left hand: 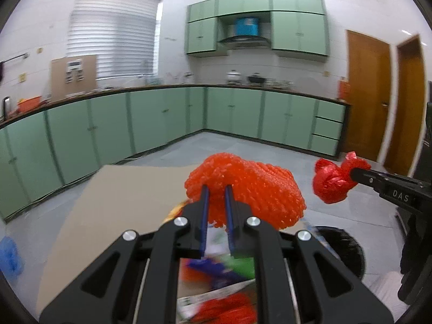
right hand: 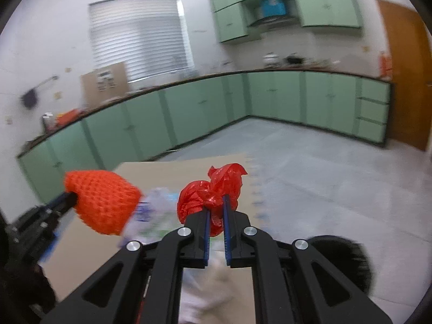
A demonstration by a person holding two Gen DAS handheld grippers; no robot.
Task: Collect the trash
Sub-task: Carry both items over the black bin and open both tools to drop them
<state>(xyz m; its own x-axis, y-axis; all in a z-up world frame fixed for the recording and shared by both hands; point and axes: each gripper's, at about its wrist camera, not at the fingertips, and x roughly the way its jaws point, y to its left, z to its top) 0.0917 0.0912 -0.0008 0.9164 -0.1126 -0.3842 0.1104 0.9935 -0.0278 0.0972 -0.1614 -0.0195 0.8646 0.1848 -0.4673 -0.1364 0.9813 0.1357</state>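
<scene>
My left gripper [left hand: 217,189] is shut on an orange-red foam net [left hand: 248,186] and holds it up above a cardboard sheet [left hand: 121,202]; the net also shows in the right wrist view [right hand: 105,199]. My right gripper [right hand: 216,199] is shut on a crumpled red plastic bag [right hand: 213,189], also lifted; the bag shows at the right in the left wrist view [left hand: 334,181]. A black-lined bin [left hand: 343,251] sits on the floor at lower right, and it also shows in the right wrist view [right hand: 340,259]. More blurred trash lies below the left gripper [left hand: 216,283].
Green base cabinets [left hand: 162,118] run along the far walls under a cluttered counter. Wooden doors [left hand: 367,94] stand at the right. A blue bag [left hand: 9,256] lies on the grey floor at the left. White paper trash [right hand: 216,283] lies on the cardboard [right hand: 162,172].
</scene>
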